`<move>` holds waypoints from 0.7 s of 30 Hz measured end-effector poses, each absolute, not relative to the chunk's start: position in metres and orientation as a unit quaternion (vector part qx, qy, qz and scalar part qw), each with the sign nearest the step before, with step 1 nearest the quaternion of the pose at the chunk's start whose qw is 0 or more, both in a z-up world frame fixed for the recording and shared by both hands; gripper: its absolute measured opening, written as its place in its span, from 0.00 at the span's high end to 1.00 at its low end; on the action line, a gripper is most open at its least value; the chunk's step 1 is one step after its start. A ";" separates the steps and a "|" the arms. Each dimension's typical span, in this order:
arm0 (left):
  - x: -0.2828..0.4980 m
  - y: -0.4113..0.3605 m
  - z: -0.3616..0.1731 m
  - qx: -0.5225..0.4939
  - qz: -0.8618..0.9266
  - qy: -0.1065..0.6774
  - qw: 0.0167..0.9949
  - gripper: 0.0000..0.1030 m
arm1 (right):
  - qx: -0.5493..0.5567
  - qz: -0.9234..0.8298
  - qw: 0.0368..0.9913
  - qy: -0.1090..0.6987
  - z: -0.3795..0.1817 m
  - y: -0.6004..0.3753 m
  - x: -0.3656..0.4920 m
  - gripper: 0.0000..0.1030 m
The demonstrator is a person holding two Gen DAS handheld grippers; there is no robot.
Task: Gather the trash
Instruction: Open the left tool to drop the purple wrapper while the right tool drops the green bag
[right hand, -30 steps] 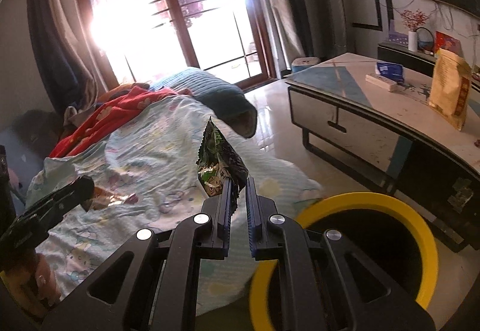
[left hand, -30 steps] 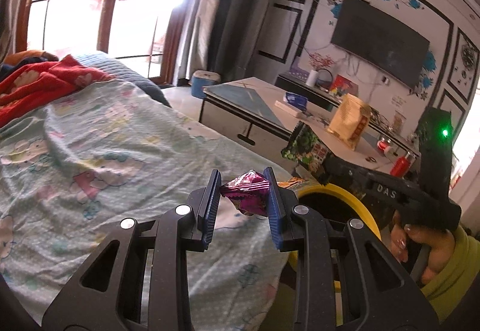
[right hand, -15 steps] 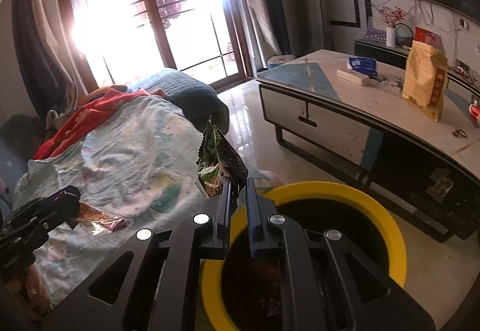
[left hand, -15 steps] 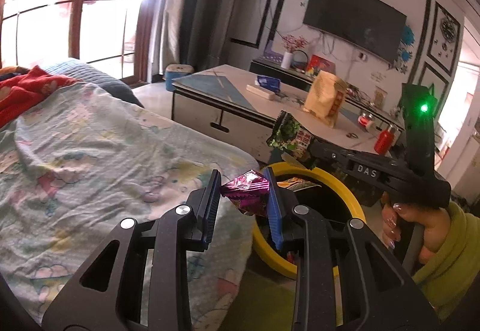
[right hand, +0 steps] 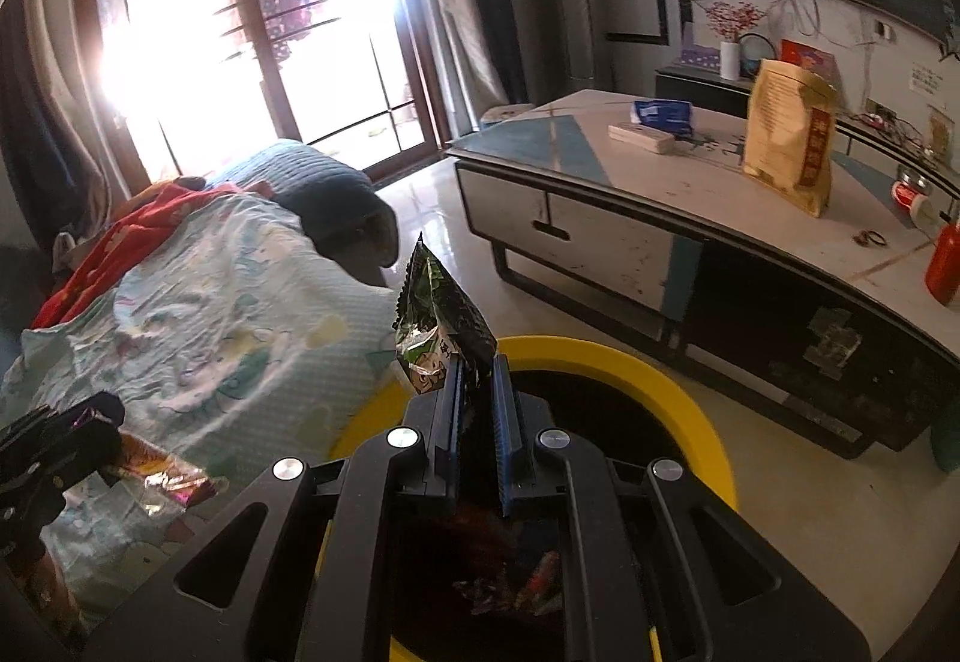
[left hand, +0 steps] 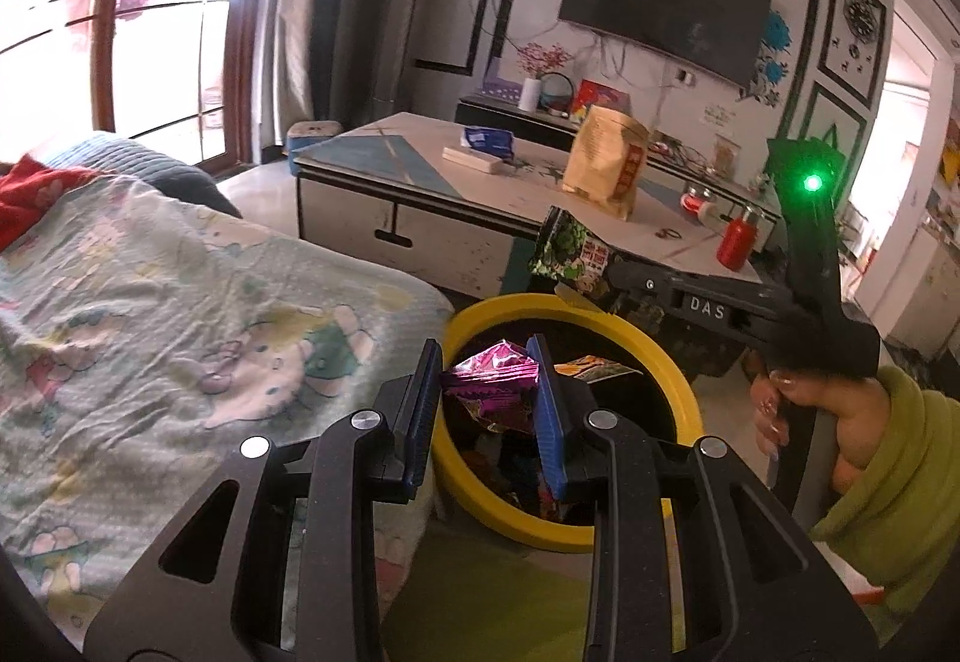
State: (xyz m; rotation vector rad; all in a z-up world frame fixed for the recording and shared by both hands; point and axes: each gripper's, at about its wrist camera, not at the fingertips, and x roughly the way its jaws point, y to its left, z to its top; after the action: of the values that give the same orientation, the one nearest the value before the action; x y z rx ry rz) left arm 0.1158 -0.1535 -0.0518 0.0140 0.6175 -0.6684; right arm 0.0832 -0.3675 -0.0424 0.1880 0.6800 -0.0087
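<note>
Left gripper: the left gripper [left hand: 487,362] sits at lower centre of the left wrist view, clenched on a crumpled magenta foil wrapper [left hand: 491,375] pinched between its blue pads, over the near rim of the bin.
Right gripper: the right gripper [right hand: 477,383] at lower centre of the right wrist view is clamped tight on a green snack packet [right hand: 437,315], which stands upright above the fingertips; in the left wrist view the same packet shows at centre right, just above the far rim of the bin.
Bin: a round black bin with a yellow rim [left hand: 675,380] stands on the floor in the lower middle of both views; wrappers already lie inside it.
Loose trash: an orange-and-purple wrapper [right hand: 165,476] lies on the sheet at the lower left of the right wrist view, just beside the other gripper's tip.
Bed: a pale green cartoon-print sheet [left hand: 180,314] fills the left half, its corner touching the bin's left side; a red blanket [right hand: 129,236] and a blue quilted pillow [right hand: 312,182] lie at its far end.
Coffee table: a low table [right hand: 648,194] crosses the right, close behind the bin, bearing a tan paper bag [right hand: 789,134], a blue pack [right hand: 663,113] and a red bottle [left hand: 737,242].
Room: bright glass doors [right hand: 252,32] upper left; a dark wall television [left hand: 663,14] upper right; pale glossy floor [right hand: 798,500].
Person: a hand [left hand: 822,416] in a green sleeve grips the right gripper's handle at the right edge.
</note>
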 end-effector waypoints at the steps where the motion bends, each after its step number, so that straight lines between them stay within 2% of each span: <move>1: 0.114 -0.157 -0.053 0.009 -0.325 0.298 0.897 0.78 | 0.093 -0.007 0.938 0.333 -0.043 -0.371 0.082 0.91; 21: 0.118 -0.206 -0.085 0.039 -0.354 0.338 0.871 0.78 | 0.112 -0.030 0.923 0.367 -0.070 -0.409 0.064 0.90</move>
State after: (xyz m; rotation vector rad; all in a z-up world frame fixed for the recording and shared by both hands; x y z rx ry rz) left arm 0.1179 -0.2063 -0.0849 0.0806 0.7069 -0.7409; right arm 0.0635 -0.4092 -0.0705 0.2291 0.7528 -0.0606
